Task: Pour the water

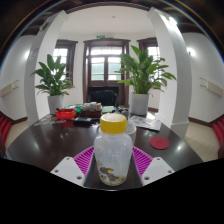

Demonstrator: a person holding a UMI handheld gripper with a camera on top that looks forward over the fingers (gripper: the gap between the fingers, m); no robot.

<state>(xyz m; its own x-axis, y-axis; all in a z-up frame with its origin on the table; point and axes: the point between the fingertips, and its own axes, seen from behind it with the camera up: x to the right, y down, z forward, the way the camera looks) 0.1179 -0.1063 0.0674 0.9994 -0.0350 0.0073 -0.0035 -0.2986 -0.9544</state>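
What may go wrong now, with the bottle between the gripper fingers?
1. The clear plastic bottle with yellow cap stands between the pink-padded fingers of the gripper; an uneven grip might tip it on the dark round table.
2. The cap looks closed, so no water would pour.
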